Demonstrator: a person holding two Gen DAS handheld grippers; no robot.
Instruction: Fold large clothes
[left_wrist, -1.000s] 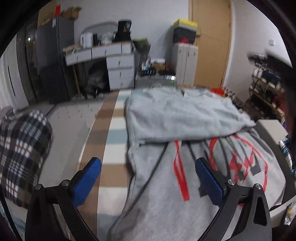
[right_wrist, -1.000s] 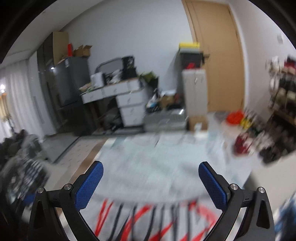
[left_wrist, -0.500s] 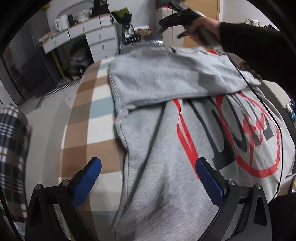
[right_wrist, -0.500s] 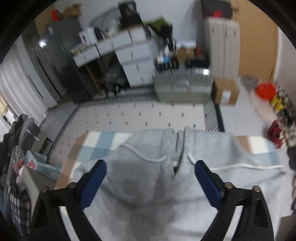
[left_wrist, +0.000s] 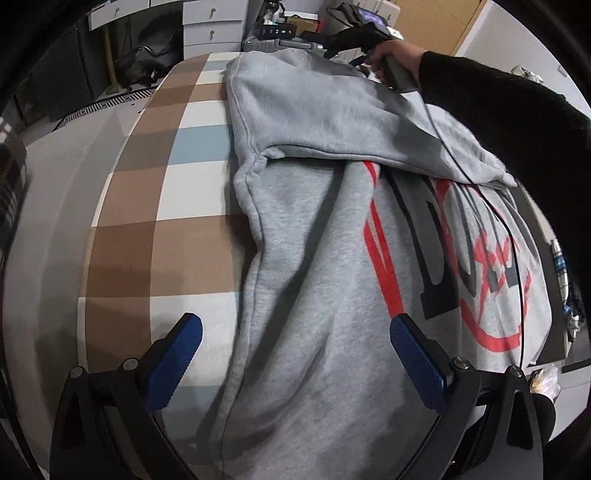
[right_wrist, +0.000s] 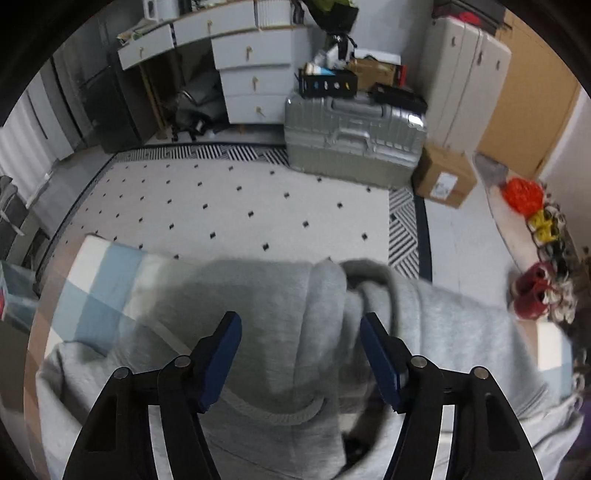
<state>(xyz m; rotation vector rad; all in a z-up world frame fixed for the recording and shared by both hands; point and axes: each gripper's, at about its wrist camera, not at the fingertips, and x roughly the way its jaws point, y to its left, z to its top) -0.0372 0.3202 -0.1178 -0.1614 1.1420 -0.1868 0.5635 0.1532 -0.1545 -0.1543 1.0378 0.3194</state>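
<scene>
A large grey hoodie (left_wrist: 314, 280) with a red and dark print lies on a checked bed cover (left_wrist: 147, 206). A sleeve is folded across its upper part. My left gripper (left_wrist: 295, 354) is open and empty, low over the hoodie's lower body near its left edge. My right gripper (right_wrist: 301, 354) is open, its jaws narrowed on either side of a raised fold of the hood (right_wrist: 325, 295), not closed on it. A drawcord (right_wrist: 280, 413) lies below it. The right gripper also shows in the left wrist view (left_wrist: 354, 33), held over the hood end.
Beyond the bed's far edge lies a dotted white rug (right_wrist: 240, 199), with a silver suitcase (right_wrist: 351, 136), a cardboard box (right_wrist: 443, 181), white drawers (right_wrist: 251, 74) and shoes (right_wrist: 532, 291) along the walls. Small items lie at the bed's right edge (left_wrist: 561, 266).
Both grippers dropped lower toward the hoodie. The right gripper moved forward onto the hood and its jaws narrowed around the hood fold. The left gripper stayed open.
</scene>
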